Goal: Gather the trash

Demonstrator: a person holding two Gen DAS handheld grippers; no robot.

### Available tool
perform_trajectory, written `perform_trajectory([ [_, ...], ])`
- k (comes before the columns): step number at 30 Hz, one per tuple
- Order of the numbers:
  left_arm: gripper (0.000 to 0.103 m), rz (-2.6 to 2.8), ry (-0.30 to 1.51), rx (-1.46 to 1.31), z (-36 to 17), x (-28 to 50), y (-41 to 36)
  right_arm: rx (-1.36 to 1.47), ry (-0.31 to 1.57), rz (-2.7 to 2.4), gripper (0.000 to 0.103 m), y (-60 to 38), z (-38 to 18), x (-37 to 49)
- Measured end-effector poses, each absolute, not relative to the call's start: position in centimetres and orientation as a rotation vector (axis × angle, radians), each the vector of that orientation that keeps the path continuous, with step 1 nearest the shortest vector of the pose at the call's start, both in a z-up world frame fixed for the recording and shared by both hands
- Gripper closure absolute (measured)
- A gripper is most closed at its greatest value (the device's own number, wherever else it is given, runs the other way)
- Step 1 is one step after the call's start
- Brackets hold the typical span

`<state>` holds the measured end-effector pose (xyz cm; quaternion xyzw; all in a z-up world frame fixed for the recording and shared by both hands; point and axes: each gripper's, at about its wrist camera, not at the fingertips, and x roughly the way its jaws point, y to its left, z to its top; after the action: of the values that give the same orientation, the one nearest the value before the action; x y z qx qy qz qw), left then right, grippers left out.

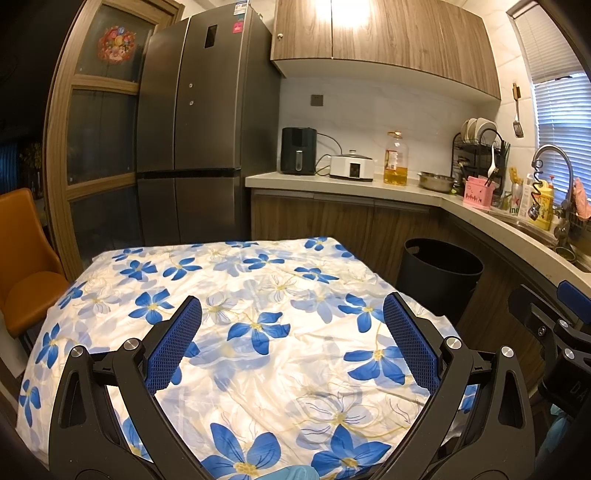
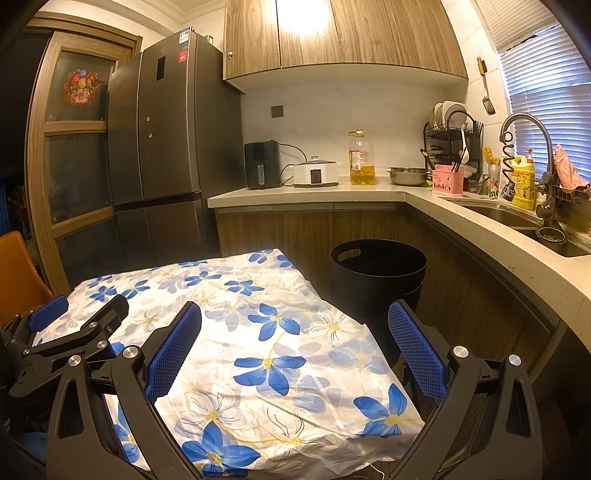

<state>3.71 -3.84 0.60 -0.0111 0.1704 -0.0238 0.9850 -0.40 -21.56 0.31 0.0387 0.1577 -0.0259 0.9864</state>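
Both grippers, left gripper (image 1: 291, 347) and right gripper (image 2: 295, 350), are held spread and empty above the floral tablecloth (image 1: 258, 295); a black trash bin (image 2: 376, 273) is seen just beyond the table's far right corner.

Warm glare on upper cabinets (image 1: 351, 22), fisheye-bent, dark corners

Both wrist cameras look forward and a little down, from just above the near edge of the floral tablecloth (image 1: 295, 295). The left wrist view sits more to the left, over the middle of the cloth. The right wrist view sits near the cloth's right edge, closer to the black trash bin (image 2: 376, 273). Both views share the cloth, the bin, the refrigerator (image 1: 207, 122) and the far counter (image 2: 314, 194).
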Motion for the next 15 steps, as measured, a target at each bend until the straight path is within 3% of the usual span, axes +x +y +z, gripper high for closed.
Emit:
perform_trajectory([
  [15, 0.006, -0.049, 0.340, -0.022, 0.77, 3.74, -4.01, 0.083, 0.306, -0.059, 0.006, -21.53, 0.88, -0.39],
])
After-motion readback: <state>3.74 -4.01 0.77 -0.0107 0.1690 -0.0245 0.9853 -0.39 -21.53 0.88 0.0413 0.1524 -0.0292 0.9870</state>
